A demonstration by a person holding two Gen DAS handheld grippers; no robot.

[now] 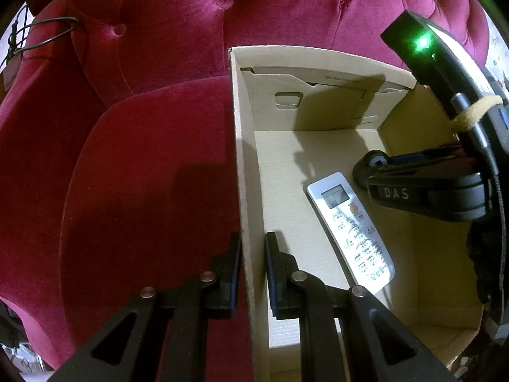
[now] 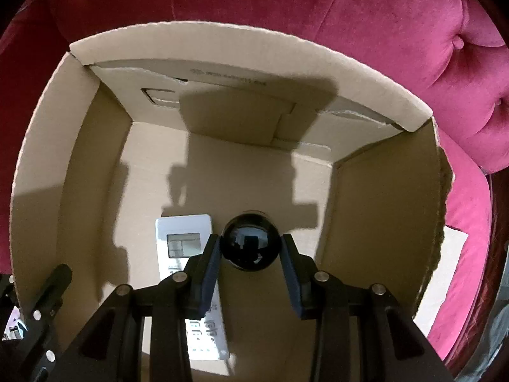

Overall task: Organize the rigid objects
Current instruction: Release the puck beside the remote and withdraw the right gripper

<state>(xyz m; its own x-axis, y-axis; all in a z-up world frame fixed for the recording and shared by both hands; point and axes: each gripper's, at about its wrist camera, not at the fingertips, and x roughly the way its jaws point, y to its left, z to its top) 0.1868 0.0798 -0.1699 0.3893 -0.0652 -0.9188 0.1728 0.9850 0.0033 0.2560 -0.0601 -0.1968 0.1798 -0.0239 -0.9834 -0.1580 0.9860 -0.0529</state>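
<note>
Sitting on your crimson tufted velvet armchair (image 1: 133, 165) is one open brown corrugated cardboard box (image 2: 375, 73), flaps up, interior lit from above. Item one, on the box floor: a white rectangular plastic remote control (image 1: 351, 232) with a small grey display at its far end and rows of buttons, lying flat and face up, toward the left half of the floor as your right wrist view shows it. Item two: a glossy black ball (image 2: 249, 243), clamped between the blue pads of your right gripper (image 2: 250, 254), whose jaws stand partly apart and press the ball on both sides; the gripper points down into the box, the ball just beside the remote's display end. Whether the ball touches the floor cannot be told. Your left gripper (image 1: 253, 273) is closed on the box's left wall, one finger outside over the seat cushion, one inside. A thin black cable (image 1: 47, 35) loops over the chair's arm.
</note>
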